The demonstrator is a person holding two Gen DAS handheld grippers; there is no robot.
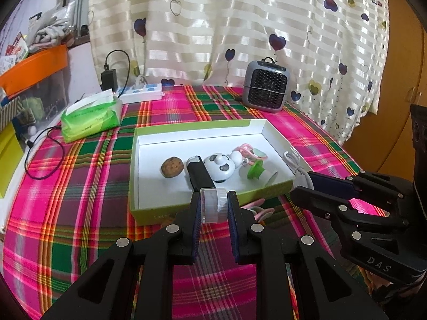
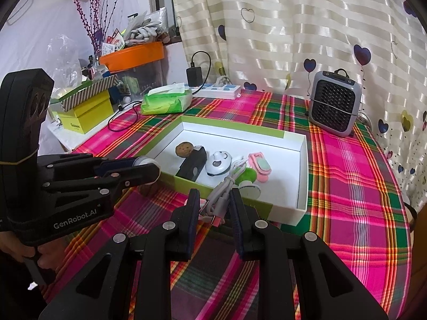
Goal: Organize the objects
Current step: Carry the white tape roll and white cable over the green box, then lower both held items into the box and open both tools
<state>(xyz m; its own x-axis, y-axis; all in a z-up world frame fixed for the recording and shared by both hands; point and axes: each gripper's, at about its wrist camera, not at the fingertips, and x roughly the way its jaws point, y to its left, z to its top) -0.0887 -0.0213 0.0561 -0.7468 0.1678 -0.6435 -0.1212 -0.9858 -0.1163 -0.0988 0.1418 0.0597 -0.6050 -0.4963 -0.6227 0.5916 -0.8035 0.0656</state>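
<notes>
A: Item one, held goods?

B: Left gripper (image 1: 213,205), lower centre of the left wrist view: pads clamped on a small clear-and-white plastic cylinder with a ridged rim (image 1: 212,204), held just in front of the near wall of the box. Right gripper (image 2: 214,202), lower centre of the right wrist view: pads clamped on a coiled grey charging cable with a pinkish plug (image 2: 219,201), also at the near wall.

A: The container?

B: Shallow open cardboard box, lime-green outside, white inside (image 1: 197,128), mid-frame on a pink, green and orange plaid tablecloth (image 1: 80,186).

A: Contents, left to right in the left wrist view?

B: Round brown speckled cookie-shaped piece (image 1: 172,167); black rectangular block with a clear end (image 1: 200,177), touching a white rounded toy with dark patches (image 1: 220,168); pink and pale-green clip-like piece (image 1: 252,153); bright green disc on a white cap (image 1: 256,172).

A: Outside the box?

B: Pink and white piece on the cloth (image 1: 260,209) just in front of the near wall; what it is cannot be told.

A: Background stock?

B: Green tissue pack (image 1: 90,118) at centre left; white power strip with blue sockets (image 1: 141,93) and black adapter (image 1: 109,78) behind it; grey small fan heater with black grille (image 1: 267,86) at upper centre right, before a cream striped curtain with heart balloons (image 1: 240,26). Orange tray (image 1: 34,66) at far left.
</notes>
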